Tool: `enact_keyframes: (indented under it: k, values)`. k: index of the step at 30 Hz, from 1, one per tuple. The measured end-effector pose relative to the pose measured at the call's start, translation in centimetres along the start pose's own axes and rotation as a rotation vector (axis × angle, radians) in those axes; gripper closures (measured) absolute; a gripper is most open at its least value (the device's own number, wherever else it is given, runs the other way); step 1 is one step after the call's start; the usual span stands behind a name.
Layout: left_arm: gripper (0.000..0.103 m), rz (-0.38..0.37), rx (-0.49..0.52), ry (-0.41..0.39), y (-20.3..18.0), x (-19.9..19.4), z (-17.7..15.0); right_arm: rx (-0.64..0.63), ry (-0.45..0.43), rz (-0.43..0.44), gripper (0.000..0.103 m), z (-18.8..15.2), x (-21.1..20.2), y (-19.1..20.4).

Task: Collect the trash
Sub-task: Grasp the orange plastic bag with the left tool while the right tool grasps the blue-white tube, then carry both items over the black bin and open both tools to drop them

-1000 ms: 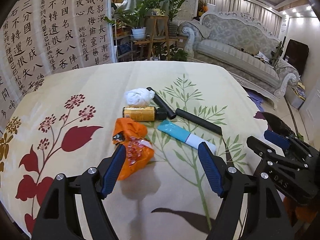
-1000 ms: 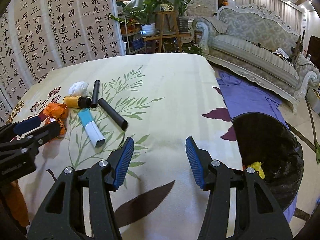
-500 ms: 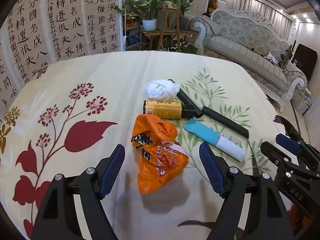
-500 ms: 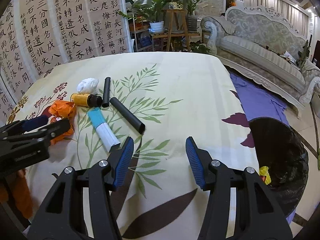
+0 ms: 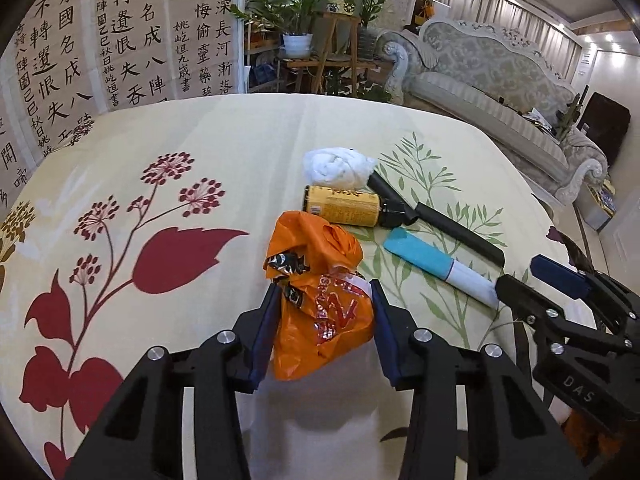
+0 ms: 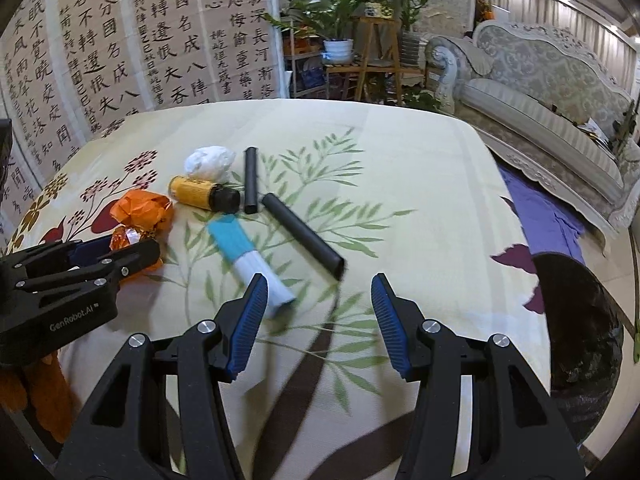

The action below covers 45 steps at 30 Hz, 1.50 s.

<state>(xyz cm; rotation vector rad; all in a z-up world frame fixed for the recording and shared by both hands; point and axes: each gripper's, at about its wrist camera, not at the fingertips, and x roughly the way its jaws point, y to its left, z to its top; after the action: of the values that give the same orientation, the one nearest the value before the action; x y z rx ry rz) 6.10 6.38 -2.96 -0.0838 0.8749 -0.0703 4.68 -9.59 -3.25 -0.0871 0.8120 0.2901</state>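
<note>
An orange plastic bag point(image 5: 320, 300) lies on the floral tablecloth point(image 5: 200, 140). My left gripper point(image 5: 323, 304) is closed around its near end, both pads touching it. Beyond lie a yellow bottle with a black cap point(image 5: 344, 206), a white crumpled tissue point(image 5: 338, 168), two black tubes point(image 5: 456, 230) and a blue-and-white tube point(image 5: 436, 266). My right gripper point(image 6: 316, 304) is open and empty, just right of the blue-and-white tube point(image 6: 248, 256). The orange bag point(image 6: 140, 212) and left gripper point(image 6: 116, 258) also show in the right wrist view.
A black-lined trash bin point(image 6: 580, 320) stands on the floor off the table's right edge. A purple cloth point(image 6: 540, 208) lies on the floor. A sofa point(image 6: 552, 92) and plant stands point(image 6: 372, 52) are behind; a calligraphy screen point(image 6: 120, 48) is at the left.
My left gripper has moved forward and narrowed its jaws onto the orange bag. My right gripper has moved left towards the blue-and-white tube, still open.
</note>
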Motion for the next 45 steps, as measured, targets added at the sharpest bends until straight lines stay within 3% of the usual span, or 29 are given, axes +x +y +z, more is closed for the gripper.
enact_keyframes:
  k: [13, 21, 23, 36, 45]
  values:
    - [0.059, 0.039, -0.016, 0.002, 2.3, -0.8, -0.7, -0.093, 0.077, 0.049, 0.053, 1.3, 3.0, 3.3]
    - [0.059, 0.052, 0.01, -0.001, 1.6, -0.8, -0.9, -0.13, 0.081, 0.048, 0.084, 0.7, 2.6, 3.8]
    - [0.059, 0.056, 0.014, -0.001, 1.4, -0.8, -1.0, -0.123, 0.079, 0.055, 0.085, 0.5, 2.3, 3.6]
    - [0.059, 0.026, 0.04, -0.008, -1.8, -1.6, -1.5, -0.015, 0.01, 0.065, 0.088, -1.3, -1.8, -0.2]
    - [0.06, -0.048, 0.113, -0.034, -7.0, -2.3, -1.6, 0.105, -0.05, -0.013, 0.088, -3.0, -5.7, -6.1]
